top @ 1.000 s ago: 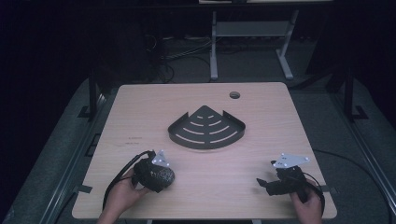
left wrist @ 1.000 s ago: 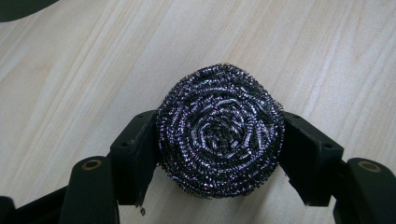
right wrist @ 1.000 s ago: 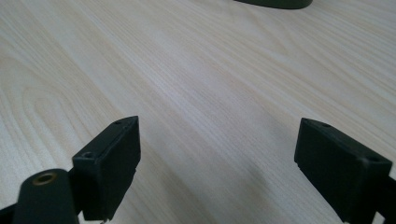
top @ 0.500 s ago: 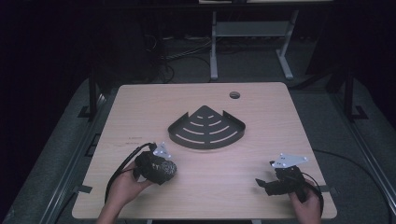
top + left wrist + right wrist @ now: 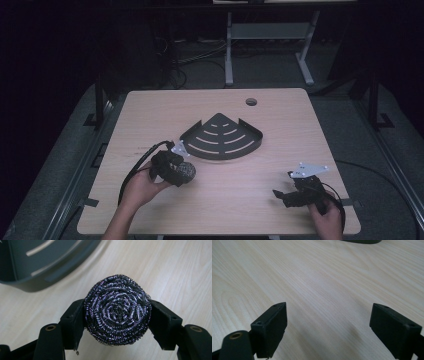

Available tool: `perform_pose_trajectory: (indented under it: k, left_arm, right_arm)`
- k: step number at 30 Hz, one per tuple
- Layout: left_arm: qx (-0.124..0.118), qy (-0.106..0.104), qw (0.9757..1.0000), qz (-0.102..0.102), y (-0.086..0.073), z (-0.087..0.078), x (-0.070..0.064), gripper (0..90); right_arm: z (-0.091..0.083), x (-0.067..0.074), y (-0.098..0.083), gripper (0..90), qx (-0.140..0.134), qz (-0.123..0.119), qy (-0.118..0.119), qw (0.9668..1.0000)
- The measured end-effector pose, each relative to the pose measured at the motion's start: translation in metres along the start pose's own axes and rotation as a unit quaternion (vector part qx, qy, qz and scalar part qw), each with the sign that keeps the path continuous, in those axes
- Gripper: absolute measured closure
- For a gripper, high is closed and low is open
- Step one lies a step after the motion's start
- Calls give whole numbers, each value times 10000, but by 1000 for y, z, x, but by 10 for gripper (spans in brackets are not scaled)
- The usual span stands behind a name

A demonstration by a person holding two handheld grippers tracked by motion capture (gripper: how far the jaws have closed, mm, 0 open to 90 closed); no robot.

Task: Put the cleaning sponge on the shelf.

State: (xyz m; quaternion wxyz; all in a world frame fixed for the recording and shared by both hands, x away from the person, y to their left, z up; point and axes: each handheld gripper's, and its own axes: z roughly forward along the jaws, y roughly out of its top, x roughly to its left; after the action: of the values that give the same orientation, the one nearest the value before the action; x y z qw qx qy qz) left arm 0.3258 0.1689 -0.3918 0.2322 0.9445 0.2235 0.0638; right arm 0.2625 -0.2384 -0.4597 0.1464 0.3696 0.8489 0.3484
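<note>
Since a second ago, the left claw (image 5: 186, 171) has slid with its scourer (image 5: 184, 171) a little further along the table (image 5: 150, 107) toward the rack (image 5: 221, 136), while the right claw (image 5: 281, 196) has barely shifted. That left claw, held in a hand (image 5: 142, 186), is clamped on the scourer: in the left gripper view the dark wire coil (image 5: 117, 310) sits squeezed between both jaws, just above the bare wood. It is just short of the rack's curved front edge, on its near left side, not touching it. The rack, a black fan-shaped shelf with slots, lies flat near the table's middle; its wall (image 5: 50, 275) shows close by in the left gripper view. The right claw (image 5: 328, 328) stands with its jaws wide apart, holding nothing, low over the wood, well apart from the rack on its near right side. A small round hole (image 5: 251, 102) lies beyond the rack, near the far edge.
</note>
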Motion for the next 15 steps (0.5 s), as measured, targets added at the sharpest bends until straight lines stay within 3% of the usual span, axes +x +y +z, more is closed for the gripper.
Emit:
perform_pose_trajectory:
  k: [15]
  left_arm:
    - [-23, -31, 10000, -6, 33, -1, 13, 337]
  right_arm:
    - [5, 1, 5, 140, 25, -125, 9, 9999]
